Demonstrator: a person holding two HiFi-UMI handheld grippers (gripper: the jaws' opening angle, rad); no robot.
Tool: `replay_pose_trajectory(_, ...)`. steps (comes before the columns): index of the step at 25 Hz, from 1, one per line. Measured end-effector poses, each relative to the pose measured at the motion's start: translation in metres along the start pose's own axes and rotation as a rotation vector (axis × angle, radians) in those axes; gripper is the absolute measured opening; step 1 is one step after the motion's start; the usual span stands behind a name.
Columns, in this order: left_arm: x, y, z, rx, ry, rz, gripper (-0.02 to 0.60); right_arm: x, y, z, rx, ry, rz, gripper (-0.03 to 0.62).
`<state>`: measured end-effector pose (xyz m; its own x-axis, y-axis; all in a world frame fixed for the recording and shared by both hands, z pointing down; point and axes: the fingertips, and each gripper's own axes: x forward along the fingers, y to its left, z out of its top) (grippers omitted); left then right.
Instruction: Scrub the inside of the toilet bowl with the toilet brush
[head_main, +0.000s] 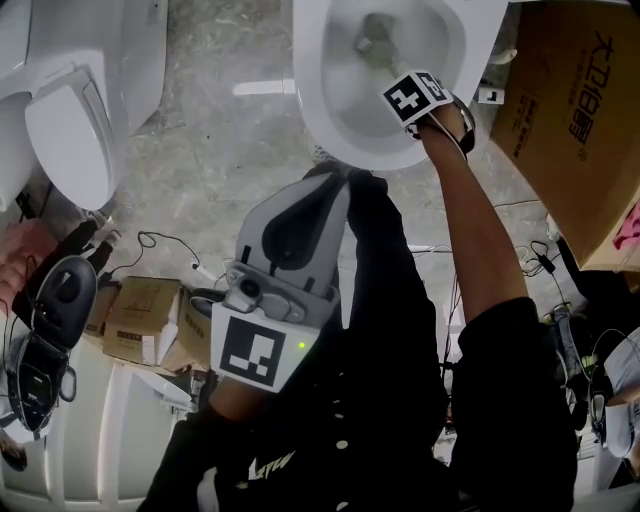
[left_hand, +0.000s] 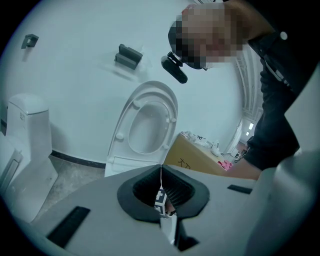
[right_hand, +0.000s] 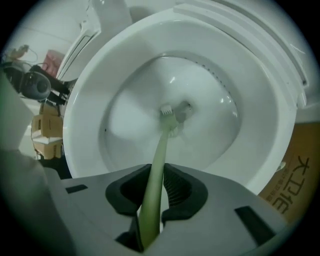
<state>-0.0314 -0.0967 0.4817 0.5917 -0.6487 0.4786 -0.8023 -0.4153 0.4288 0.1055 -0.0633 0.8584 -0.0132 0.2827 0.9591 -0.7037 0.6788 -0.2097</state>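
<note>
Right gripper (right_hand: 152, 192) clamps toilet brush (right_hand: 159, 155), head at bottom of toilet bowl (right_hand: 80, 125); left gripper (left_hand: 162, 192) closed, empty. We risk handle twisting between jaws under hard scrubbing.

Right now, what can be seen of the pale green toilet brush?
The pale green plastic-looking toilet brush has a slim straight handle and a small whitish bristled head. The right tongs are shut on the handle, which slants down into the white ceramic toilet bowl; the head sits at the bowl's bottom, near the drain.
</note>
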Motion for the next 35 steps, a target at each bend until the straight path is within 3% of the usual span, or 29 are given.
replay_pose_trajectory(8, 0.004, -0.003, -0.005, -0.002, 0.006, -0.003, 0.028, -0.003, -0.006, 0.019, 0.158, -0.114, 0.019, 0.088)
replay_pose_trajectory(15, 0.011, -0.006, -0.010, 0.018, 0.009, -0.009, 0.028, -0.011, -0.032, 0.027, 0.177, -0.151, -0.030, 0.087)
replay_pose_trajectory(21, 0.018, -0.021, -0.009, 0.048, -0.001, -0.026, 0.029, -0.010, -0.029, 0.022, 0.145, -0.186, -0.017, 0.087)
replay_pose_trajectory(27, 0.006, -0.049, 0.018, 0.082, -0.037, -0.053, 0.029, -0.049, -0.013, -0.009, 0.113, -0.227, -0.037, 0.087)
replay_pose_trajectory(35, -0.037, -0.092, 0.090, 0.143, -0.086, -0.088, 0.029, -0.165, 0.015, -0.056, 0.054, -0.336, -0.116, 0.087)
